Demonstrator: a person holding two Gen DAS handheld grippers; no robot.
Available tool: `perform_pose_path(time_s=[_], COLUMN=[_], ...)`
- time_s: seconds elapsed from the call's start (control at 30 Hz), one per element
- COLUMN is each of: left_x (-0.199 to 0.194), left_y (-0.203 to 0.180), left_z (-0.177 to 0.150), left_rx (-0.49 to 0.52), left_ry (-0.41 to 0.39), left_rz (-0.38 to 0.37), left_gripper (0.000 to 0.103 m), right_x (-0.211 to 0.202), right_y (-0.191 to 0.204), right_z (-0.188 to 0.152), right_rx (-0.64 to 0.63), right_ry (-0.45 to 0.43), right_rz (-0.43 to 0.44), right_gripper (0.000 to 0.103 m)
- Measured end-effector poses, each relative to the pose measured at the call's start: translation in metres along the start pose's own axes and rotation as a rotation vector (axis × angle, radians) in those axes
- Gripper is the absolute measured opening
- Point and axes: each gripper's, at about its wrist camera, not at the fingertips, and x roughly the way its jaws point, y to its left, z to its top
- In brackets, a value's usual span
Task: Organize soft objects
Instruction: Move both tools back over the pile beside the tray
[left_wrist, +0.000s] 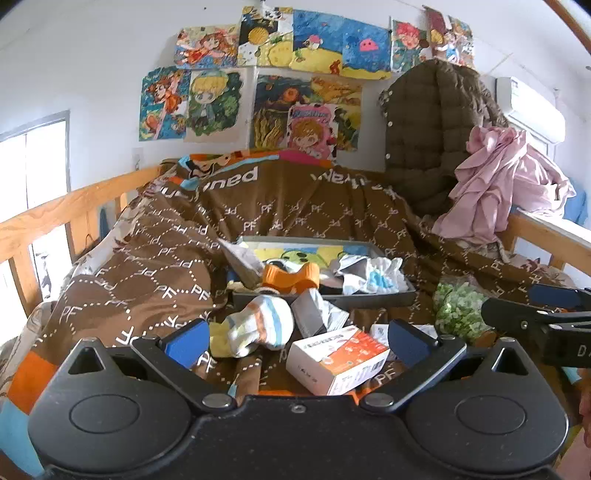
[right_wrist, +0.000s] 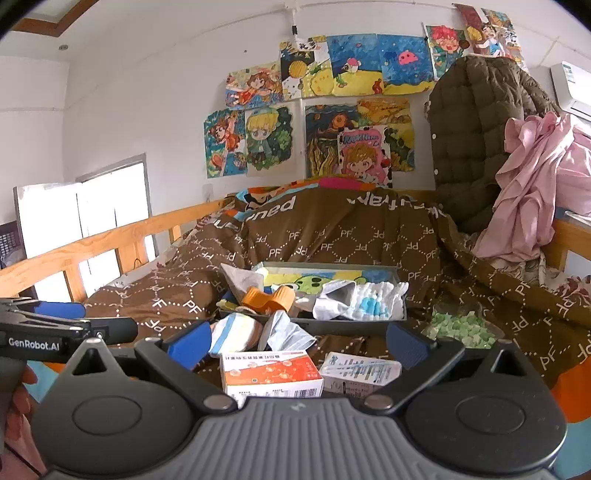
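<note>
While both claws gape empty, left claw (left_wrist: 295, 341), right claw (right_wrist: 297, 341), rolled striped sock (left_wrist: 258, 325), possibly cotton, glossy carton (right_wrist: 271, 373).

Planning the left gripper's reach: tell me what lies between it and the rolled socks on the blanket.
Nothing visible does. The rolled socks lie on the brown blanket just ahead of the open left gripper, toward its left finger. The orange-and-white box sits beside them to the right, not in the path.

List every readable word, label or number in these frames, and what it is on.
"GenRobot.AI": side of the left tool.
"PF", repeated: brown patterned quilt.
"paul", upside down: same quilt.
Print on the orange-and-white cardboard box and the pale blue-white carton: too blurred.
</note>
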Motion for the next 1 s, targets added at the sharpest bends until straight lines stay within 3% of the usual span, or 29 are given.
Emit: perform_pose_path(time_s=[0.4, 1.0], left_x=[0.016, 0.024], left_y=[0.012, 0.013], left_z=[-0.002, -0.004], left_rx=[-0.063, -0.081], left_ry=[0.081, 0.122], left_rz=[0.058, 0.074], left_gripper=[0.102, 0.102], right_x=[0.012, 0.028], right_y=[0.003, -0.001], right_z=[-0.008, -0.015], right_rx=[-0.022, -0.013], right_ry=[0.053, 0.132], right_rz=[0.015, 0.004], right_gripper=[0.103, 0.103])
